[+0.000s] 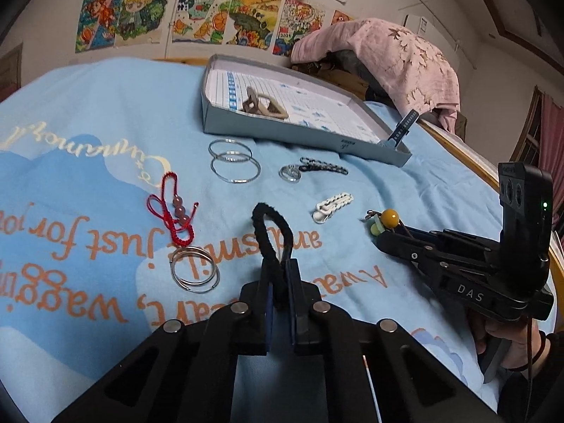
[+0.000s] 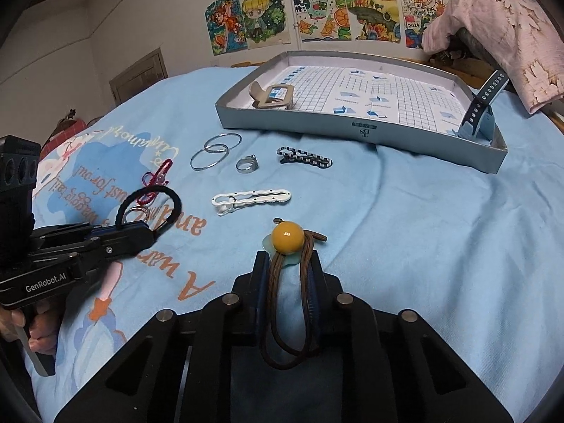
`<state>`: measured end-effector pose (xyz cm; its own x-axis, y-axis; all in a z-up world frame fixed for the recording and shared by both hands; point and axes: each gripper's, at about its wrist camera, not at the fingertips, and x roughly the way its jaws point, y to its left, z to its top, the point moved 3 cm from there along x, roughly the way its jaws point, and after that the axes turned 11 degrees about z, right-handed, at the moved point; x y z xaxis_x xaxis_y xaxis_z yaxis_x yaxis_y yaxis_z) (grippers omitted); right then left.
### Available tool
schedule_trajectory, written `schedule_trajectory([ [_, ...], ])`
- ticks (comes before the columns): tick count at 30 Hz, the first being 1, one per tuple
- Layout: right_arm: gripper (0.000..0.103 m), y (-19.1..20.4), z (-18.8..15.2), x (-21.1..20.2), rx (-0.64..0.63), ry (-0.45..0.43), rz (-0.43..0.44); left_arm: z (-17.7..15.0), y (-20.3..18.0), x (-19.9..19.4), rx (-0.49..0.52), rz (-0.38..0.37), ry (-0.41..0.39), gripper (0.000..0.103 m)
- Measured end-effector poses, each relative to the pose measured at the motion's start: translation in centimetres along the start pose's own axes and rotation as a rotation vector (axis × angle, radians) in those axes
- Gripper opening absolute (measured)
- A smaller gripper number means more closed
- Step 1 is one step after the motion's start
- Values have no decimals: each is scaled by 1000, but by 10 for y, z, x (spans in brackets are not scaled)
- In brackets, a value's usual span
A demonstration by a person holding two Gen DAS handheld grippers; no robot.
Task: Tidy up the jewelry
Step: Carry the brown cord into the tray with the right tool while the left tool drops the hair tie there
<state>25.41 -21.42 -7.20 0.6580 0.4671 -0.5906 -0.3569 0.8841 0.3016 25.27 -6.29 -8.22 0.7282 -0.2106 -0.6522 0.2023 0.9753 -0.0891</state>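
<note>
My left gripper [image 1: 280,271] is shut on a black hair tie [image 1: 269,225], its loop sticking up ahead of the fingers; it also shows in the right wrist view [image 2: 151,208]. My right gripper [image 2: 287,264] is shut on a brown hair tie with a yellow bead [image 2: 287,235], also seen in the left wrist view [image 1: 389,218]. On the blue blanket lie a white hair clip [image 2: 252,199], a black chain clip [image 2: 305,158], a silver ring [image 2: 246,164], silver bangles [image 1: 234,160], more bangles [image 1: 194,269] and a red cord bracelet [image 1: 172,208].
A grey box lid [image 2: 359,130] serves as a tray at the back; it holds a beige clip [image 2: 273,97] and a blue watch strap [image 2: 481,109]. A pink cloth [image 2: 500,35] is heaped at the back right. The bed's wooden edge [image 1: 458,148] runs on the right.
</note>
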Motion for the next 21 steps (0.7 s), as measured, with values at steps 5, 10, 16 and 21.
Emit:
schedule_trajectory([
  [5, 14, 2, 6, -12, -9, -46, 4, 13, -1, -11, -2, 0, -37, 6],
  [10, 9, 1, 27, -25, -15, -129, 23, 46, -7, -16, 43, 12, -104, 6],
  [16, 9, -18, 69, -23, -7, -227, 25, 99, -15, 4, 65, 23, -155, 6],
  [21, 9, -45, 117, 4, 29, -285, 38, 139, -11, 47, 61, 31, -150, 5],
])
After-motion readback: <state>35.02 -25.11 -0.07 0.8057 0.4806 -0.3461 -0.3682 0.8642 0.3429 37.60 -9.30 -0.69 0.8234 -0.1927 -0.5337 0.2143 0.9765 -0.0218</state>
